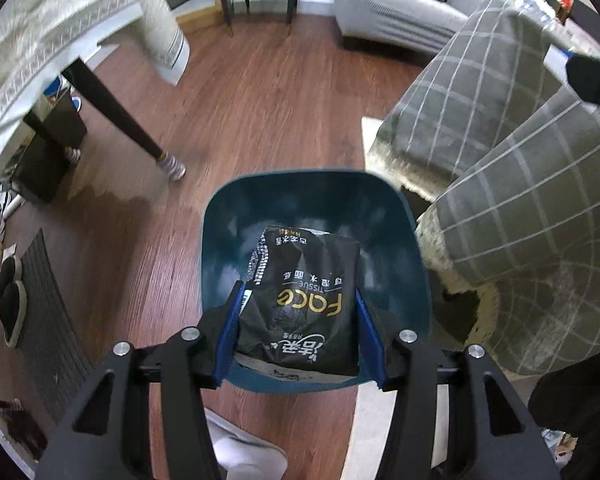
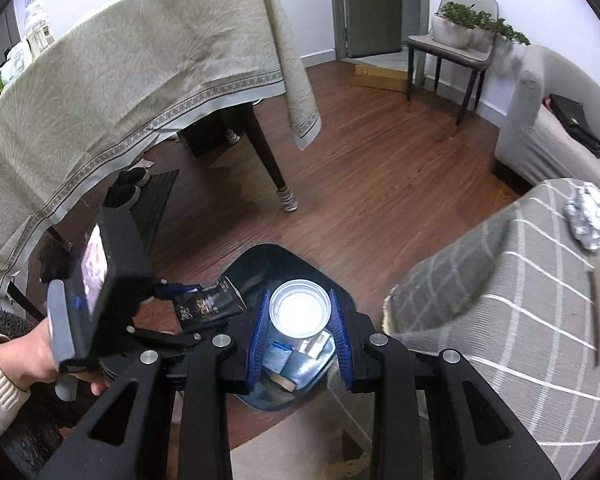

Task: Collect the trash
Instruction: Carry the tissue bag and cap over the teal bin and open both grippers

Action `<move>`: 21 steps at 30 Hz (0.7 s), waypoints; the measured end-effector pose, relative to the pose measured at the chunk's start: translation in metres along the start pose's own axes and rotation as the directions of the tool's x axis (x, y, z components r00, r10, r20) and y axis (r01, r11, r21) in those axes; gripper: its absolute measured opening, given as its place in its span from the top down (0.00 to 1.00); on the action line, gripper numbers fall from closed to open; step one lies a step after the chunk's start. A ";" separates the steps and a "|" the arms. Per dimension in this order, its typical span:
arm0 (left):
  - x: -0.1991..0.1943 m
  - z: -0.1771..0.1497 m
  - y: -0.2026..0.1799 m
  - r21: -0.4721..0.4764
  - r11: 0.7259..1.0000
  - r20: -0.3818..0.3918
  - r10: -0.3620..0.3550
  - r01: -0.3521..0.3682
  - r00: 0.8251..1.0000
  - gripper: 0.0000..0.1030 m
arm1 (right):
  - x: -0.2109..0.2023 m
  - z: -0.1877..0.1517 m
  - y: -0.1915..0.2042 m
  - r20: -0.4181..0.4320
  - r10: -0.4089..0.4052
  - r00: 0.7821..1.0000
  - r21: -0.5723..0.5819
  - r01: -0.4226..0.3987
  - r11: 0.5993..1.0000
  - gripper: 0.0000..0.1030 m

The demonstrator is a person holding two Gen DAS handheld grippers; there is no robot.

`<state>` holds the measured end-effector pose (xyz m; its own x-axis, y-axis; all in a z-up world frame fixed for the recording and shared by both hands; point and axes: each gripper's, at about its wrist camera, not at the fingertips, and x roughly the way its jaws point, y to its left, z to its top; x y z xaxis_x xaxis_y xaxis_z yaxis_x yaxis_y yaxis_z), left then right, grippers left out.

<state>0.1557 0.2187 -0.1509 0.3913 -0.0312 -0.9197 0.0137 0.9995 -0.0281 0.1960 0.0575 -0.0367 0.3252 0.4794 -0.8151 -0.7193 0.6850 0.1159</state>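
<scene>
Evidently both loads hang over the bin (image 1: 220, 240): left gripper (image 1: 298, 320) grasping the tissue pack (image 1: 300, 292), right gripper (image 2: 300, 322) grasping the clear cup (image 2: 300, 308), each needing release.

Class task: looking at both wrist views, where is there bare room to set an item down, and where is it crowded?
Bare wood floor lies open between the table leg, chair and sofa. Crowded: the bin, where the left gripper holds a tissue pack and the right gripper a cup.

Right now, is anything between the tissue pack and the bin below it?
Nothing visible. The left gripper holds the tissue pack directly over the open bin, with no lid or other object in between.
</scene>
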 end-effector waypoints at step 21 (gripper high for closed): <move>-0.030 -0.015 0.039 -0.066 0.998 0.076 0.010 -0.005 0.997 0.33 | 0.100 -0.006 0.035 -0.182 0.023 0.983 -0.005 -0.024 1.000 0.71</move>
<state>0.1305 0.2590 -0.1299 0.4601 -0.0211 -0.8876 -0.0493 0.9976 -0.0493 0.1993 0.1257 -0.1175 0.1914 0.3870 -0.9020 -0.7301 0.6704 0.1327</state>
